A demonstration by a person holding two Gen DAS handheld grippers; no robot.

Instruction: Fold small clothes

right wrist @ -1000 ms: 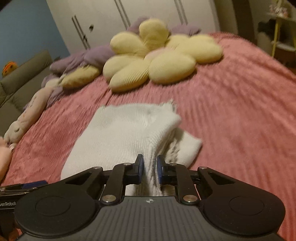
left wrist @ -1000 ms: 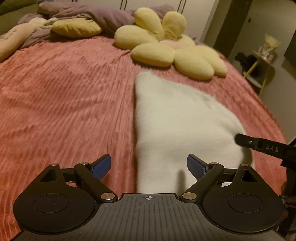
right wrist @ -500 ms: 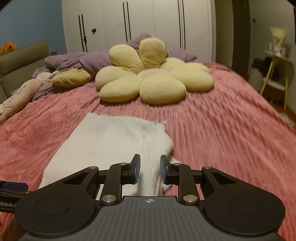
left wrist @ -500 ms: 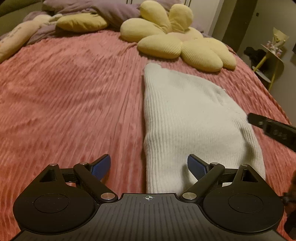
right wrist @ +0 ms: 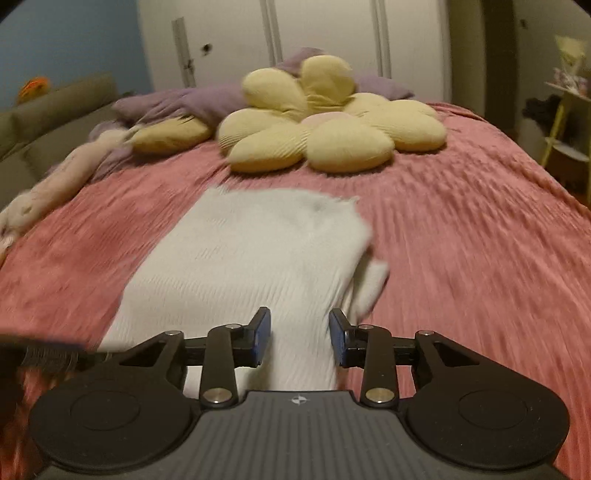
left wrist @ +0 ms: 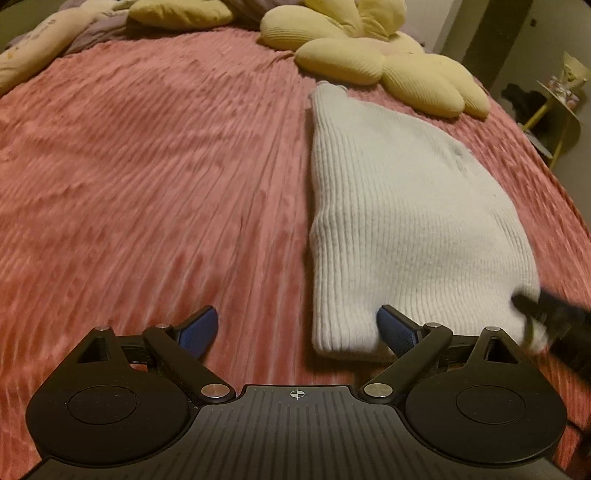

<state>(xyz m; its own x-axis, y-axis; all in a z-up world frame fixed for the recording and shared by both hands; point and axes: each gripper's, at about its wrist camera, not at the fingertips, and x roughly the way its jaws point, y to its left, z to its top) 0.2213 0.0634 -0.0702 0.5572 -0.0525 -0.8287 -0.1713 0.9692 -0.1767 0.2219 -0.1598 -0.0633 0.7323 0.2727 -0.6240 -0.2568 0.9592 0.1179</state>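
— Looking ahead of my left gripper (left wrist: 297, 328), fingers spread wide and empty: the white knit garment (left wrist: 399, 206) lies on the pink bedspread (left wrist: 147, 166), its near corner between them.

— And the right?

— My right gripper (right wrist: 300, 341) is parted over the near hem, gripping nothing. I judge both sit there for the next fold. Its long axis runs away from me, toward the flower cushion (right wrist: 332, 122).

- A home bedroom: a wide bed (right wrist: 480, 229) under a ribbed pink cover.
- A yellow flower-shaped cushion (right wrist: 332, 125) and rumpled purple bedding (right wrist: 192, 103) sit at its head.
- White wardrobe doors (right wrist: 314, 33) line the far wall.
- A small yellow-legged side table (left wrist: 561, 110) stands beside the bed.
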